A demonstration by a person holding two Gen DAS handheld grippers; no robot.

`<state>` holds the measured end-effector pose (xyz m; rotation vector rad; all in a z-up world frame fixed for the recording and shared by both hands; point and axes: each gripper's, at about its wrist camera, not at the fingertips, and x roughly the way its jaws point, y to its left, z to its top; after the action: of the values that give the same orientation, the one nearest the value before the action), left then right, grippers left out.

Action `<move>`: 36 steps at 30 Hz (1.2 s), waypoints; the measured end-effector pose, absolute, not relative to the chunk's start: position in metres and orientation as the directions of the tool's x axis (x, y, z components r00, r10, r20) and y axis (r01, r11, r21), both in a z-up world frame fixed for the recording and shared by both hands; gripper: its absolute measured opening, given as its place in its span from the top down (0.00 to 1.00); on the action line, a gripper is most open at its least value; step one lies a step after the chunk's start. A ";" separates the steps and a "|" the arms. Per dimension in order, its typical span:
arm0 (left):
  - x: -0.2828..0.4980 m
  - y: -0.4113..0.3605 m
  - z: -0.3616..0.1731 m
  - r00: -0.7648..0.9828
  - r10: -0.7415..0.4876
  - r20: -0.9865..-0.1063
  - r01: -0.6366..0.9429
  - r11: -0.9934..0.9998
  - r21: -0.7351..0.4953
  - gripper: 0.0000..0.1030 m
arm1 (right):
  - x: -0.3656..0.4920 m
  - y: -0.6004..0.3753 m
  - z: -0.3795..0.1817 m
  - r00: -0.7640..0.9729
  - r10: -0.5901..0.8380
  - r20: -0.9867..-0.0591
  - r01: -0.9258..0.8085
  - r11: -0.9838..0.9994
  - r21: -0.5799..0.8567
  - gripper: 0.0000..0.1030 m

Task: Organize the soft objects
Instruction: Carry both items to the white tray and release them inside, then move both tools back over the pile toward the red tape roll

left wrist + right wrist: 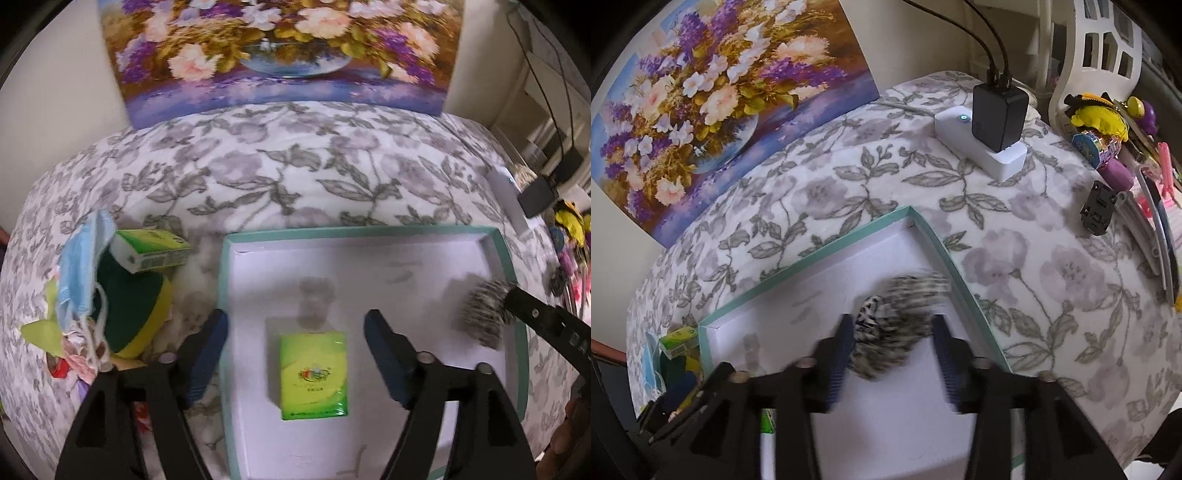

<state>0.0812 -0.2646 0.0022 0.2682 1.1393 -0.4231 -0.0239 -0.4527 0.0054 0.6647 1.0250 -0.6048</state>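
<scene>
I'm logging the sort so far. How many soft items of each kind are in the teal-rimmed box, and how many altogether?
Green tissue packs: 1
Fuzzy black-and-white scrunchies: 1
Total in the box: 2

A flower painting (713,99) leans against the wall at the far side of the counter (1052,280), which is covered with a grey floral cloth. Far right, a white power strip (982,147) carries a black charger (999,112) with two cables running up. Beyond it stands a white perforated basket (1104,48). At the right edge lies clutter: a yellow item (1104,120), a patterned tape roll (1095,146), a purple roll (1117,173), a black clip (1097,208) and pink pieces (1167,184).
</scene>
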 end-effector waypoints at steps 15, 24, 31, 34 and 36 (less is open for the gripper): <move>0.096 -0.234 0.000 0.377 -0.123 -0.918 0.330 0.944 0.009 0.05 | -0.019 -0.448 0.003 0.353 -0.148 -0.924 0.692 0.706 0.151 0.00; 0.103 -0.221 0.008 0.391 -0.124 -0.912 0.298 0.955 -0.002 0.05 | -0.017 -0.444 0.002 0.334 -0.143 -0.932 0.687 0.714 0.137 0.00; 0.110 -0.191 0.024 0.408 -0.091 -0.908 0.231 0.973 0.006 0.05 | -0.017 -0.437 0.006 0.321 -0.134 -0.937 0.683 0.718 0.131 0.00; 0.109 -0.177 0.030 0.439 -0.063 -0.896 0.196 0.980 0.027 0.05 | -0.014 -0.429 0.010 0.312 -0.143 -0.939 0.676 0.728 0.114 0.00; 0.109 -0.167 0.033 0.448 -0.065 -0.892 0.180 0.984 0.018 0.05 | -0.012 -0.423 0.013 0.310 -0.148 -0.939 0.670 0.735 0.105 0.00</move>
<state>0.1090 -0.1665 0.0333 0.1157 1.0965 -0.1521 -0.0125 -0.4230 0.0127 0.5398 1.1359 -0.5760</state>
